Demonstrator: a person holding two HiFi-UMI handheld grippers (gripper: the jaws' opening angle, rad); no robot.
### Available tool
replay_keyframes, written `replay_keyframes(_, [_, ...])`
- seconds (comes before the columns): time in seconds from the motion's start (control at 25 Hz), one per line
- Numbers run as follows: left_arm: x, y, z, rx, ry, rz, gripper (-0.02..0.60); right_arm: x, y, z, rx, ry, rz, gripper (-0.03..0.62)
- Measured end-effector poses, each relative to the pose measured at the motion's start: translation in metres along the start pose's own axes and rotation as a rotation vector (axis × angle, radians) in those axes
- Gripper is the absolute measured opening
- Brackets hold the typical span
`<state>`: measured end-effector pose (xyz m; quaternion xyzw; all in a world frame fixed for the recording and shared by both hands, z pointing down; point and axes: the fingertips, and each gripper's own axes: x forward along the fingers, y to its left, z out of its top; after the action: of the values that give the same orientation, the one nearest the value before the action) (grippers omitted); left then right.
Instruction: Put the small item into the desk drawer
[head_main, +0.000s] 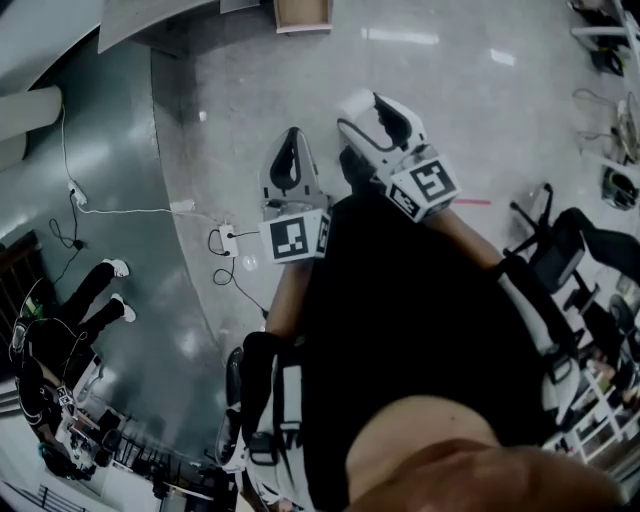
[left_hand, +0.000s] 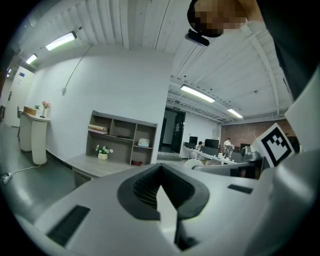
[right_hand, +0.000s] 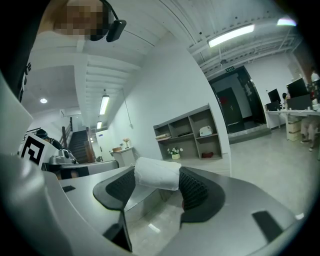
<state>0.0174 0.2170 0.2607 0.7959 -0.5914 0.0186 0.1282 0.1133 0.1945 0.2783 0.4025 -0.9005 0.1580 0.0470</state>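
Observation:
My right gripper (right_hand: 154, 181) is shut on a small white roll (right_hand: 156, 173), which sits crosswise between its black ribbed pads (right_hand: 196, 191). In the left gripper view my left gripper (left_hand: 161, 189) is shut with nothing in it. In the head view both are held up in front of my chest over the floor, the left gripper (head_main: 290, 145) beside the right gripper (head_main: 371, 108). A grey desk (left_hand: 92, 166) with an open shelf unit (left_hand: 121, 137) on it stands far off against the white wall. The shelf unit (right_hand: 190, 132) also shows in the right gripper view. No drawer can be made out.
A power strip (head_main: 228, 240) and white cable (head_main: 120, 210) lie on the grey floor ahead left. A cardboard box (head_main: 303, 14) sits at the far edge. Another person (head_main: 70, 310) crouches left. Black chairs (head_main: 560, 250) stand right. Office desks (left_hand: 215, 156) are far back.

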Motion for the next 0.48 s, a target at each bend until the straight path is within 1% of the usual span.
replay_keyframes(0.12, [0.024,-0.001,0.001,0.017,0.012,0.007,-0.014,0.011,-0.021,0.006,-0.010,0.010,0.014,0.273])
replay_keyframes(0.24, [0.045,-0.004,0.005,0.014,0.011,0.022,-0.014,0.021,-0.042,0.010,-0.028,0.016,0.029,0.273])
replay_keyframes(0.32, [0.056,-0.006,0.006,0.024,0.009,0.030,-0.014,0.026,-0.053,0.012,-0.029,0.024,0.039,0.273])
replay_keyframes(0.48, [0.074,-0.009,0.010,0.019,0.003,0.052,-0.014,0.035,-0.073,0.014,-0.033,0.037,0.056,0.273])
